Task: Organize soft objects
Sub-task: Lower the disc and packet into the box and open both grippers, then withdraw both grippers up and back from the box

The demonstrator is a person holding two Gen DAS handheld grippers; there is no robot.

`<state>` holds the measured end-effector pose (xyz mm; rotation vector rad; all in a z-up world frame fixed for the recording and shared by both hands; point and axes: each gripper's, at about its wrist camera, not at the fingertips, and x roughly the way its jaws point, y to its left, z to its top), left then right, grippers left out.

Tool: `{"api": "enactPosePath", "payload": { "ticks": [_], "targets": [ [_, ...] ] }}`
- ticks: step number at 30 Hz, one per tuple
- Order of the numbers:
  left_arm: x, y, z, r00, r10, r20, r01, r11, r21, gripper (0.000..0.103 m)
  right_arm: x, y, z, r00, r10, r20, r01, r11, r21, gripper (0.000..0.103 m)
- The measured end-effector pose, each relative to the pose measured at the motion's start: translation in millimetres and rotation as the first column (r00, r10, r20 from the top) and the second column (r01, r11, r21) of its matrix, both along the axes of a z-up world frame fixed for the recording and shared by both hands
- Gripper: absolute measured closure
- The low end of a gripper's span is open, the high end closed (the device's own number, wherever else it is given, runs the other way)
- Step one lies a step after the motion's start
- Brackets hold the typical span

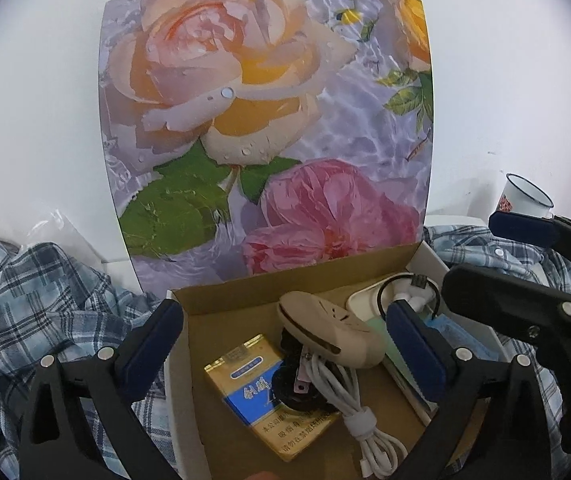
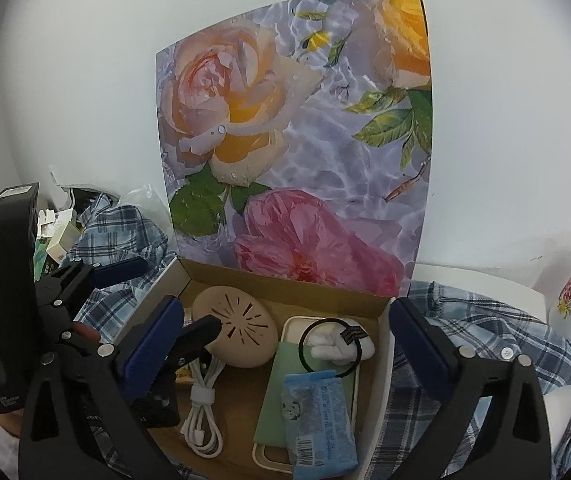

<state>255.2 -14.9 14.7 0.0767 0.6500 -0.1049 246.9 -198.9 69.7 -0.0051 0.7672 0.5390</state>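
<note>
- Left wrist view: the left gripper [image 1: 285,344] hangs over the open cardboard box [image 1: 221,300], fingers [image 1: 153,344] spread wide and empty. The plaid shirt [image 1: 45,300], the soft thing to tidy, lies rumpled around the box on both sides.
- Right wrist view: the right gripper [image 2: 285,344] is also wide and empty above the box [image 2: 189,272]. Judged next: pinch the plaid shirt [image 2: 465,332] at an edge, keeping clear of the white cable [image 2: 201,412].
</note>
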Motion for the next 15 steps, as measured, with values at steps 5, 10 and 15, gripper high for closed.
{"api": "enactPosePath", "payload": {
  "ticks": [5,10,15],
  "targets": [
    [-5.2,-0.9,11.0,0.999,0.02,0.029,-0.02,1.0,0.009,0.0,-2.4,-1.7,6.5,1.0,-0.006,0.016,0.006,1.0,-0.002,0.001],
    [-12.3,0.0,26.9,0.997,0.036,0.062,-0.037,0.999,0.021,0.0,-7.8,-4.7,19.0,0.999,0.0,0.049,0.0,1.0,-0.004,0.001],
    [-20.1,6.4,42.2,0.993,0.071,0.097,-0.075,0.996,0.044,0.0,-14.9,-9.9,35.3,0.996,-0.002,0.088,0.002,1.0,0.007,0.001]
  ]
}}
